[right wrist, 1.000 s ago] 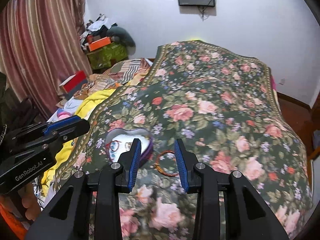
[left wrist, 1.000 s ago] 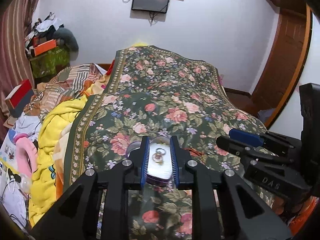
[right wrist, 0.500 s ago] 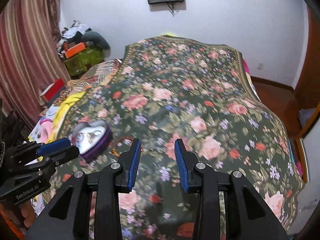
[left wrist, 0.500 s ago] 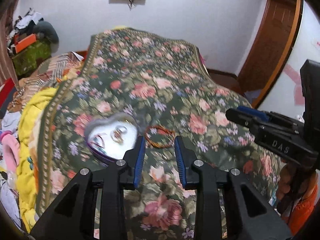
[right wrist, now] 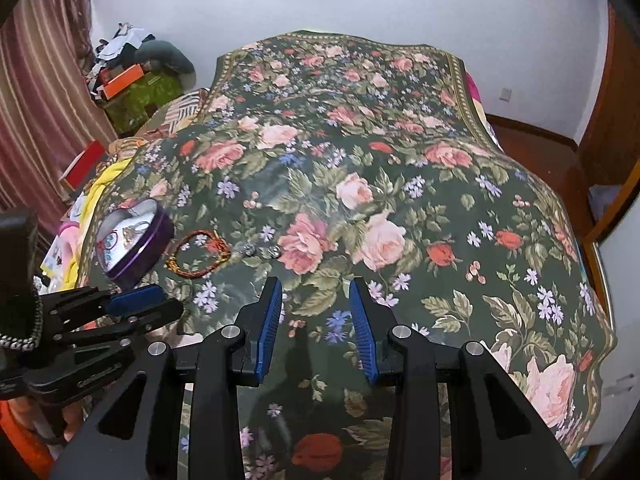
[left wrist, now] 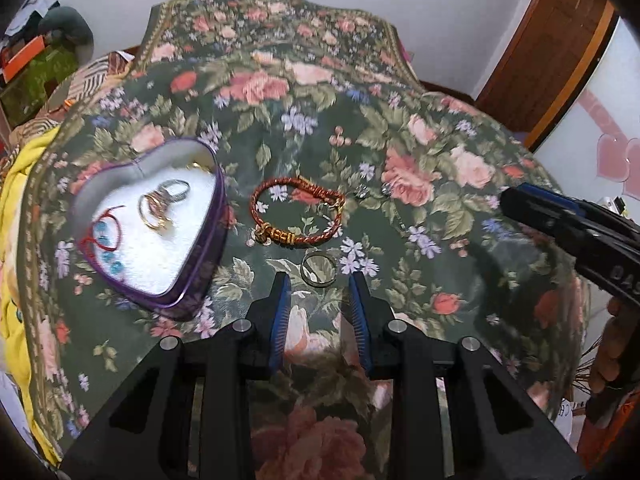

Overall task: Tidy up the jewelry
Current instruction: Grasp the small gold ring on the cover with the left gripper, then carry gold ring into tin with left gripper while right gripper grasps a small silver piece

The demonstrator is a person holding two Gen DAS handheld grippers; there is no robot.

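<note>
The left gripper (left wrist: 318, 280) has its fingers spread wide and empty, and a silver ring (left wrist: 318, 268) lies on the bedspread (left wrist: 440, 208) right between the fingertips, not yet touched as far as the view shows. A second ago these same fingers framed the tin (left wrist: 148, 220), with the rings inside it showing between them; since then the gripper has swung to the right of the tin and come down over the loose pieces, so a drop-off seems finished and the next pick is being lined up. Using the tin as the mark: it is a heart-shaped purple one, open, holding a red cord with blue beads (left wrist: 105, 236) and several rings (left wrist: 162, 208). Just right of the tin lies a red braided bracelet (left wrist: 298, 210); the silver ring sits just nearer than the bracelet, and two small sparkly studs (left wrist: 374, 189) lie further right of it. The right gripper (right wrist: 316, 292) is also wide and holds nothing; it hangs over bare bedspread well to the right of the tin, having drawn away from the bracelet it stood over a second ago. So the ring looks to be next, with the bracelet and studs left to follow. The ring is thin and flat on soft cloth, so the fingertips may pinch fabric with it.
</note>
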